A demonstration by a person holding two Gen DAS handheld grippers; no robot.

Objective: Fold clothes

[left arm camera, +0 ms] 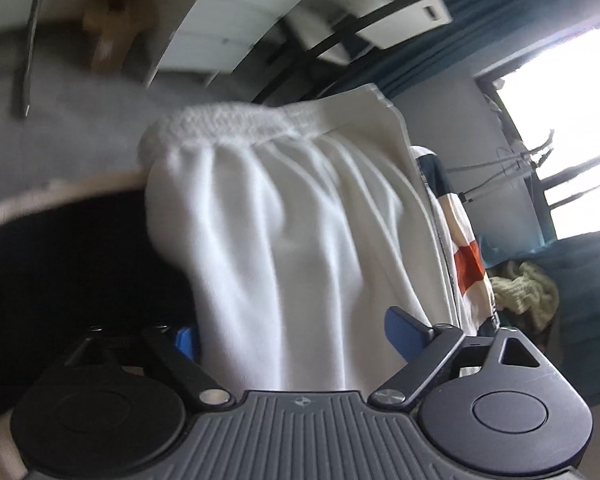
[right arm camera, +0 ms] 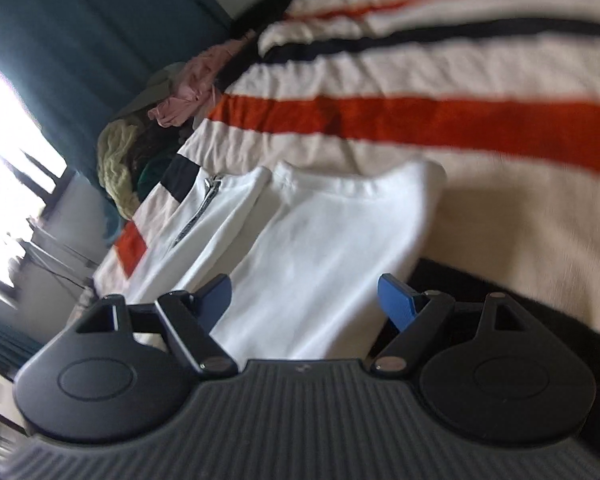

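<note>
Two grippers, jaws spread: left gripper (left arm camera: 296, 334) and right gripper (right arm camera: 306, 296) each straddle white shorts (left arm camera: 284, 216) without pinching. Shorts lie on striped blanket (right arm camera: 460, 120), apparently doubled over. Soft, light, floppy fabric (gathered waistband (left arm camera: 228, 124) firmest hold).

A room with dark teal curtains (right arm camera: 80, 32) beside a bright, washed-out window (left arm camera: 572, 136). Grey wall (left arm camera: 460, 108) below it. A striped cream, orange and navy bedspread (right arm camera: 420, 120) covers the bed, with a heap of clothes (right arm camera: 148, 128) at its far edge
</note>
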